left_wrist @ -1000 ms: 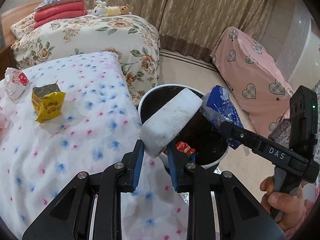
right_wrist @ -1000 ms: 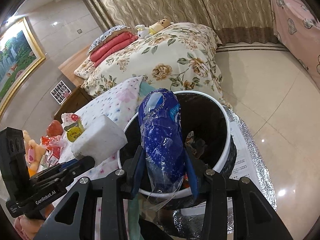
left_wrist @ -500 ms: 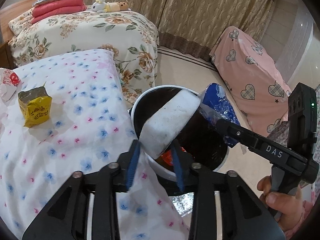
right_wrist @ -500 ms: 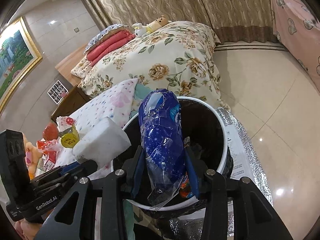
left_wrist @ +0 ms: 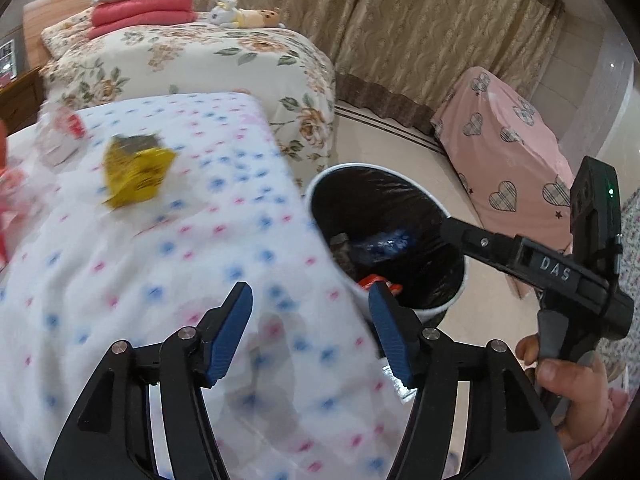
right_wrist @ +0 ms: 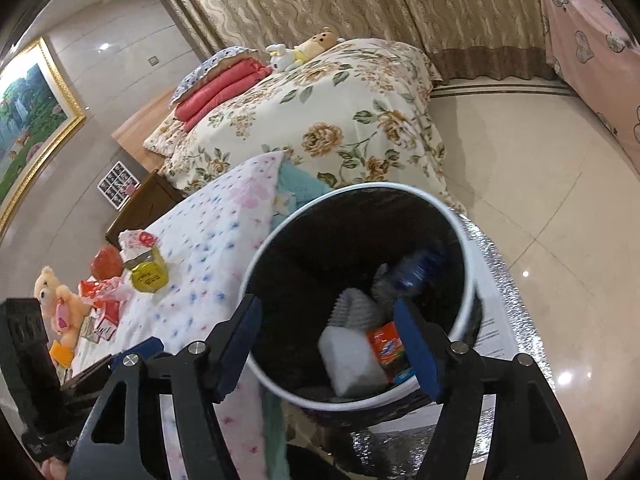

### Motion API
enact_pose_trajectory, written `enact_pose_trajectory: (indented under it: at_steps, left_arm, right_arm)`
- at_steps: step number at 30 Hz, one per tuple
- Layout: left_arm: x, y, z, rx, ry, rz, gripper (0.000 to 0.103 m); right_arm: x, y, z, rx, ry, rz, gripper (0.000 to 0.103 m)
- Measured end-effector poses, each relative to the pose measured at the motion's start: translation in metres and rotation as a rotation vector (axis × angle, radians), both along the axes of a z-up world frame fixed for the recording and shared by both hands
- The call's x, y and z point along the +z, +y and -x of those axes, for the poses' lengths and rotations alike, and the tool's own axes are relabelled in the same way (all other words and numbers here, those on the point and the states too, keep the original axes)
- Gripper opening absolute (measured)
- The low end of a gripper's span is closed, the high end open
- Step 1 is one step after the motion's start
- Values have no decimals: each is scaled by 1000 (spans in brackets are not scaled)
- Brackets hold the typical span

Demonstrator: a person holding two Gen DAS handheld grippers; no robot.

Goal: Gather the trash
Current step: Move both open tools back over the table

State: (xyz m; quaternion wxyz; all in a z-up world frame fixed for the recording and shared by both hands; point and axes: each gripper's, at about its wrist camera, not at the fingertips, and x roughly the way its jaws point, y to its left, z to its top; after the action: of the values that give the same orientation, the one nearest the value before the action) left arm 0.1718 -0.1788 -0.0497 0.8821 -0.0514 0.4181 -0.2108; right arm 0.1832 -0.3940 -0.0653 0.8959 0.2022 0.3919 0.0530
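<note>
A white bin with a black liner (right_wrist: 472, 264) stands on the floor beside the spotted bedcover (left_wrist: 120, 264). Inside it lie a white foam block (right_wrist: 348, 356), a blue plastic wrapper (right_wrist: 416, 268) and an orange packet (right_wrist: 386, 346). The bin also shows in the left wrist view (left_wrist: 454, 300). My right gripper (right_wrist: 330, 340) is open and empty above the bin's near rim. My left gripper (left_wrist: 310, 320) is open and empty over the bedcover's edge, beside the bin. A yellow packet (left_wrist: 134, 170) and a red-and-white wrapper (left_wrist: 60, 136) lie on the bedcover.
A floral bed (right_wrist: 340, 120) with red pillows and soft toys stands behind. A pink heart-print cover (left_wrist: 508, 152) stands at the right. More wrappers and a teddy bear (right_wrist: 56, 300) lie at the bedcover's far end. Silver foil sheet (right_wrist: 512, 360) lies under the bin.
Both grippers have opened. The white foam block and the blue wrapper have dropped into the bin. The left gripper has swung left over the bedcover.
</note>
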Motion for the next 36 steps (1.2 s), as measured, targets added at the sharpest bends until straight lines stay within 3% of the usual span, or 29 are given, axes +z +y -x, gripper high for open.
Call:
enact_pose_trajectory:
  at_steps: [19,28,36]
  left_arm:
    - [-13,129,32,280,19,39,71]
    - [-15,171,34,372,17,34,72]
    - [-18,199,22,452,28,27,80]
  right_arm:
    - [6,106,-2,210,-23,-18,82]
    - [-1,146,-9,281,-5,-12,84]
    - [-3,169,-22,321,-2,1,84]
